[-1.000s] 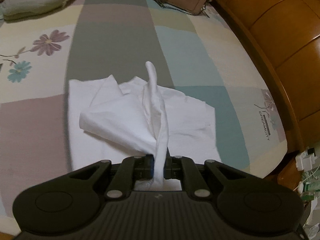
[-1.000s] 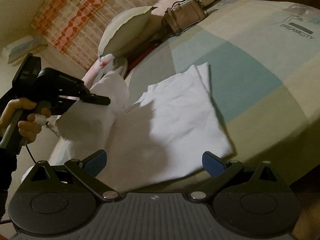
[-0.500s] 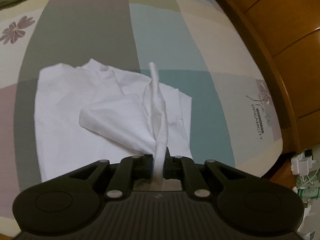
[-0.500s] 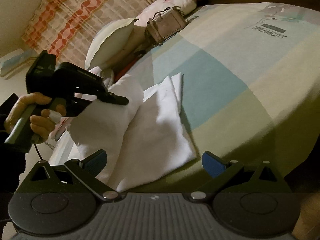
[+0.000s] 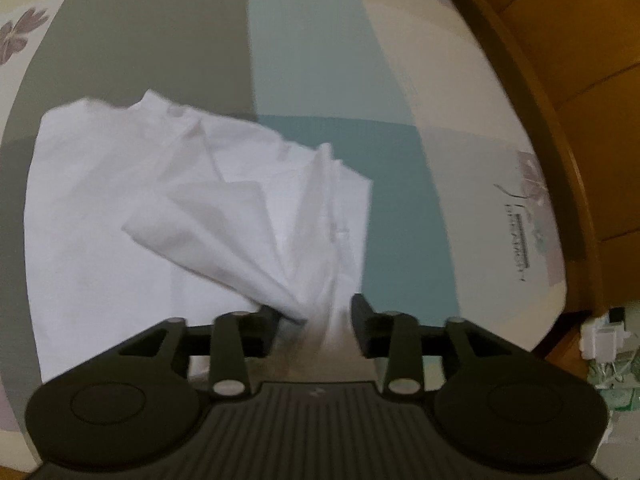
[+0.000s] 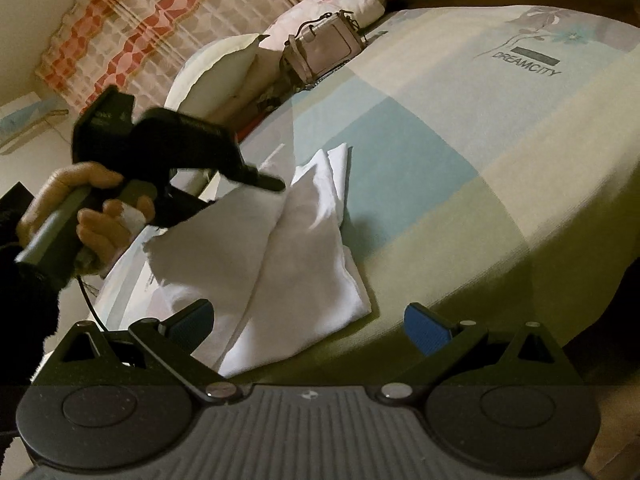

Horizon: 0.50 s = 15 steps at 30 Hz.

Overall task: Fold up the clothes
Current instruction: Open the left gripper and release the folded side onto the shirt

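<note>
White garment on the bed, thin, limp, light, is best pinched at a hem corner; left hand-held gripper, jaws part-spread, has cloth bunched between at 6 o'clock; right hand-held gripper is held apart, empty.

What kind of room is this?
Most likely a bedroom: a bed with a patchwork sheet, pillows at its head, a curtain behind, and a white garment being folded on it.

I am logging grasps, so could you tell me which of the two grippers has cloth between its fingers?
The left gripper: white garment fabric runs between its fingers. The right gripper gapes wide with nothing between its blue pads.
</note>
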{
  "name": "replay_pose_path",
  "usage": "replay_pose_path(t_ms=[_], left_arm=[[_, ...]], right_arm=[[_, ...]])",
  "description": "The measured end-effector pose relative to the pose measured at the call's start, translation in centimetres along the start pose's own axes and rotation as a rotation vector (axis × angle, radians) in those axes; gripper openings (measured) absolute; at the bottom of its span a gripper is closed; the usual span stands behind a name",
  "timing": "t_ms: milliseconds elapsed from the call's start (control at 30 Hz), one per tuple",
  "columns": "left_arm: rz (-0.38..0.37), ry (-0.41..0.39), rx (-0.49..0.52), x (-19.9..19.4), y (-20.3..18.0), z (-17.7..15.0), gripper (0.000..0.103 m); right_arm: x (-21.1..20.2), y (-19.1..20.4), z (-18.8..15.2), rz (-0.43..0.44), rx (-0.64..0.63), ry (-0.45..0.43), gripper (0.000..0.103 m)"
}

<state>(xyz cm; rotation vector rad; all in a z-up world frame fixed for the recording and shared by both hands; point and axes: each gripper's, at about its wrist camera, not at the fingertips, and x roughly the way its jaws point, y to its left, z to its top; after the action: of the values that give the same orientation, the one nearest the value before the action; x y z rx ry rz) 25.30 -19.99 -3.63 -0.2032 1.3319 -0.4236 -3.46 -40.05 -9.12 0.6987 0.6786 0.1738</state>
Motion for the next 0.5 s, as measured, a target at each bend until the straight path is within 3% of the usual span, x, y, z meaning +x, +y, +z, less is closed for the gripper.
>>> replay_pose_path(t_ms=[167, 300, 500], left_arm=[[-0.059, -0.046, 0.055, -3.1, -1.1, 0.0, 0.053], [-0.056, -0.106, 0.122, -5.4, -0.8, -0.4, 0.068], [-0.029, -0.194, 0.232, -8.4, 0.0, -1.6, 0.069]], right_arm=[[-0.1, 0.6, -0.3, -0.013, -0.008, 0.004, 0.103], [-0.1, 1.6, -0.6, -0.011, -0.024, 0.009, 0.103], [0.0, 2.0, -1.3, -0.002, -0.048, 0.018, 0.103]])
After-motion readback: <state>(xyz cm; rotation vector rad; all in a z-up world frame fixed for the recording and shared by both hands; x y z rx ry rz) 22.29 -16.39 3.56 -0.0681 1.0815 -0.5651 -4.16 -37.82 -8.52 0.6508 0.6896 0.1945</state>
